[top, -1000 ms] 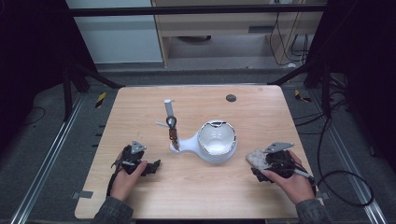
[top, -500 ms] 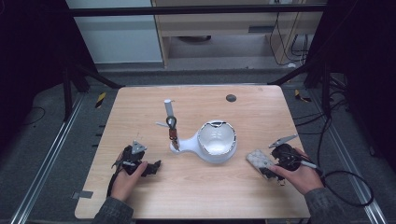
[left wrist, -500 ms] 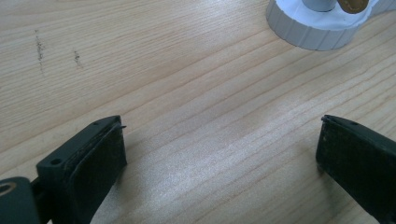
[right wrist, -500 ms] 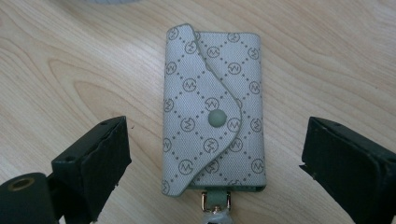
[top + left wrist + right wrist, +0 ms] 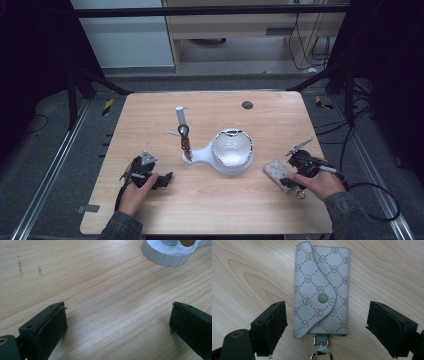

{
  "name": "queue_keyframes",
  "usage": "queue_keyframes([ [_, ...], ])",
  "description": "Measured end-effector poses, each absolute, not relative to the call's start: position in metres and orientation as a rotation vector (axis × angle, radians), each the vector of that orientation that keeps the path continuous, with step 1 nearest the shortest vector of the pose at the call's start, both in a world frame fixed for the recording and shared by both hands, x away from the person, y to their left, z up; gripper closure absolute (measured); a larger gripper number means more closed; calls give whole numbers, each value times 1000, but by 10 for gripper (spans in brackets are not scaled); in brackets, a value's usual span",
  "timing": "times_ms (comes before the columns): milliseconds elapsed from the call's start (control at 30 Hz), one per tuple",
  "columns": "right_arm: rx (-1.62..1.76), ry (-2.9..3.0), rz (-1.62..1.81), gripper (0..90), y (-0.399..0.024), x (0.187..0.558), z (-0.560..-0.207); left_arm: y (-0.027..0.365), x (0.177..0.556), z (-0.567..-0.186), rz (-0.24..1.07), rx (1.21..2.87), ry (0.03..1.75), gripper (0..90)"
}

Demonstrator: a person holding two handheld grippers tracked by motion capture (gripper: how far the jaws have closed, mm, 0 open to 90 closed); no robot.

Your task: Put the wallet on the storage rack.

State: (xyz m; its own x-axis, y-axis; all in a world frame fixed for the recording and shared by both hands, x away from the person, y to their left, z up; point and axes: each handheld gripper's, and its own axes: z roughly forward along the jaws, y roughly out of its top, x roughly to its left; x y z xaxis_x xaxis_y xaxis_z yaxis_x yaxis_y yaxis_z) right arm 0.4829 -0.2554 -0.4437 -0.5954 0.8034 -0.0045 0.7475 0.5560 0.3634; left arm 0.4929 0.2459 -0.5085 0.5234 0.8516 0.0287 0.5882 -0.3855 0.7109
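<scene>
The wooden desk (image 5: 150, 120) carries a white bowl-shaped stand (image 5: 231, 151) near its middle, with a thin upright post (image 5: 180, 116) just left of it; something small and brown hangs on that post, too small to name. A dark round spot (image 5: 247, 105) sits toward the far edge.

The grey patterned key pouch (image 5: 322, 287) lies flat near the right edge of the desk, toward the near right corner, just right of the white stand. The right gripper (image 5: 327, 325) is at it: in the right gripper view the pouch lies straight ahead between the jaws, its long axis running away along them, snap flap up, metal clasp (image 5: 320, 352) nearest the camera. The jaws have just been closing and now stand partway open, with a gap on either side of the pouch; neither pad presses it yet. The clasp is cut off at the bottom edge.

The left gripper (image 5: 145, 172) rests near the near left corner, wide open and empty, well apart from the pouch.
</scene>
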Motion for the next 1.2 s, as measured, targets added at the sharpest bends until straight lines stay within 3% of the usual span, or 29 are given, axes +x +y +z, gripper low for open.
queue_keyframes([
  [267,1369,2645,426,146,-252,485,-452,246,493,-509,518,2115,1163,2],
  [1200,1436,2667,375,240,-250,486,-471,245,493,-509,516,2118,1158,0],
])
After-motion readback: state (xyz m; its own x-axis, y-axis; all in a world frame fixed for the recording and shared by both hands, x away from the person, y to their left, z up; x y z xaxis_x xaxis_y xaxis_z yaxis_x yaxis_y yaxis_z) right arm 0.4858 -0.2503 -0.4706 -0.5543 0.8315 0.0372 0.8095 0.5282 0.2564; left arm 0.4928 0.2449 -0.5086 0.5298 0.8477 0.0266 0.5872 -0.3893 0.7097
